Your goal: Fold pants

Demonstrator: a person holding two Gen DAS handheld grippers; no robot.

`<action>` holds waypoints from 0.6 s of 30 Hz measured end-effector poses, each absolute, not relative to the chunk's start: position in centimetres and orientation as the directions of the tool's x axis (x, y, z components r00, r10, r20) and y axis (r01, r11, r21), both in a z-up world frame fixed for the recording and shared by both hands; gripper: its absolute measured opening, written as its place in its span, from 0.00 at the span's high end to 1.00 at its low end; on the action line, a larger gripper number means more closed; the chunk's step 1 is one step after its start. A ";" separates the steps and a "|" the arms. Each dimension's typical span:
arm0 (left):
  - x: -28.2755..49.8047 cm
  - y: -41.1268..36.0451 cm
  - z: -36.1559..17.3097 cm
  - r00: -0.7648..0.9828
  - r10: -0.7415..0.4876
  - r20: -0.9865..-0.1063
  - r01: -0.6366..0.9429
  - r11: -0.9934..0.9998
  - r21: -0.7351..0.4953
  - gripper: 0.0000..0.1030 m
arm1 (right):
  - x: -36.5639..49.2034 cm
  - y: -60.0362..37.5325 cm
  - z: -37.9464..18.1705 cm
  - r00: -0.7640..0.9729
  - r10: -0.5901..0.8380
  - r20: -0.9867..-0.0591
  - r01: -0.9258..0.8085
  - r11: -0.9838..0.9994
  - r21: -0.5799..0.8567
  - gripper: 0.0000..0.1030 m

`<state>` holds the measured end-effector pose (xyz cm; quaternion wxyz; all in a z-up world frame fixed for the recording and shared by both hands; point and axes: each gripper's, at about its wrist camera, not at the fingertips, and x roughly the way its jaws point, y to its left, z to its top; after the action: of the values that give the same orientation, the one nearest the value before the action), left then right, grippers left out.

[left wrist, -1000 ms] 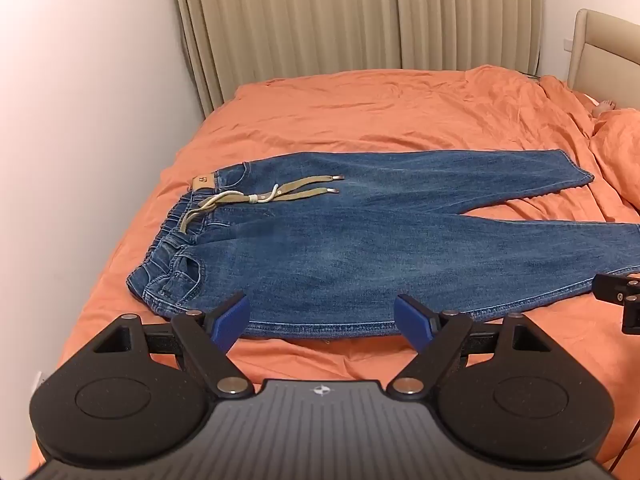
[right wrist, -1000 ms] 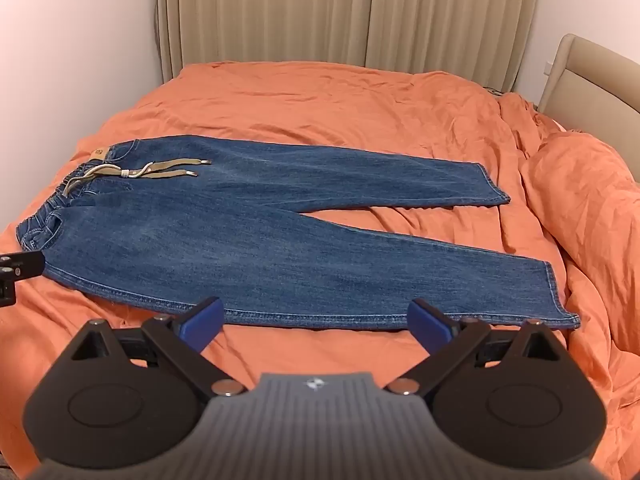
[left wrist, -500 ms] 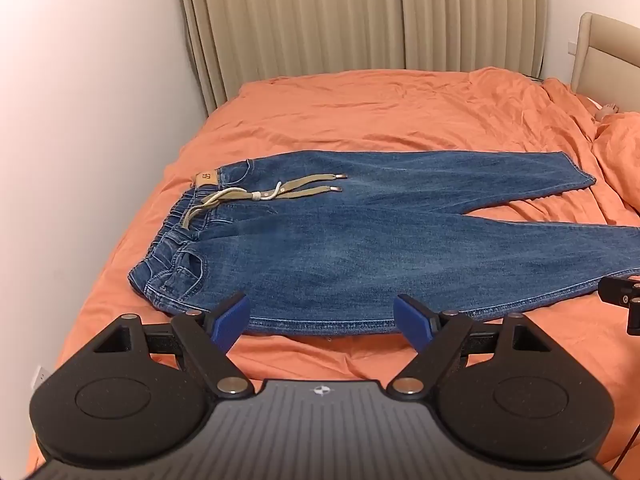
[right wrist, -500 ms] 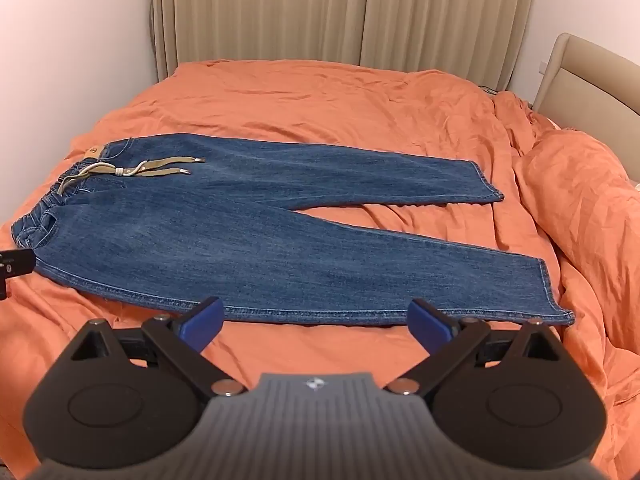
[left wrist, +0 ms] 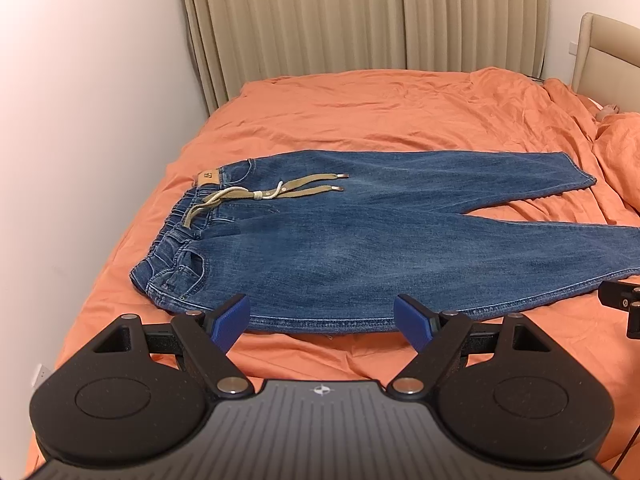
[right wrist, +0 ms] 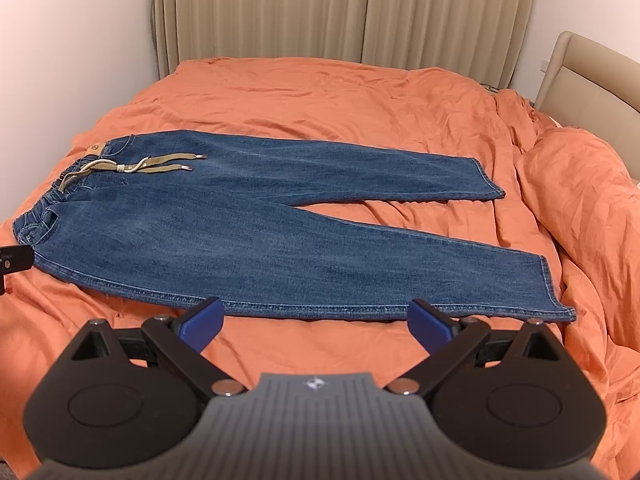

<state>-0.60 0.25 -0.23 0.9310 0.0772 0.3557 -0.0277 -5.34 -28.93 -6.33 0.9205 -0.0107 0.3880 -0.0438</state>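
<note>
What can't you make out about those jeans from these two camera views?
- Left wrist view: the near leg's hem is cut off by the right edge of the jeans.
- Both views: the patch print is too small to read.
- Both views: the jeans' underside is hidden against the bed.

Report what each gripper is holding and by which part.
Nothing is held. The left gripper and right gripper are both open, short of the jeans.

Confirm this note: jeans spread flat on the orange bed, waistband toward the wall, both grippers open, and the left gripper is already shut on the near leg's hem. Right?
One error: the left gripper is not shut on anything. The left wrist view shows its blue pads wide apart, short of the jeans near edge. The rest holds: the jeans lie flat on the orange bed, waistband toward the wall, and the right gripper is open.
</note>
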 end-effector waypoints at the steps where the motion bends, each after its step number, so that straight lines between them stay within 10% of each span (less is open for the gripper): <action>1: -0.5 0.3 -0.1 0.745 0.003 -0.668 0.108 0.986 0.124 0.08 | -5.3 -29.0 -6.3 0.696 -0.089 -0.713 0.072 0.996 -0.054 0.08; 18: -0.6 0.1 -0.1 0.745 -0.004 -0.668 0.112 0.986 0.120 0.08 | -5.8 -29.2 -6.2 0.695 -0.098 -0.712 0.083 0.995 -0.055 0.08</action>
<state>-0.59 0.13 -0.12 0.9308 0.0763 0.3560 -0.0311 -5.76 -29.17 -6.24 0.9206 -0.0092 0.3874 -0.0491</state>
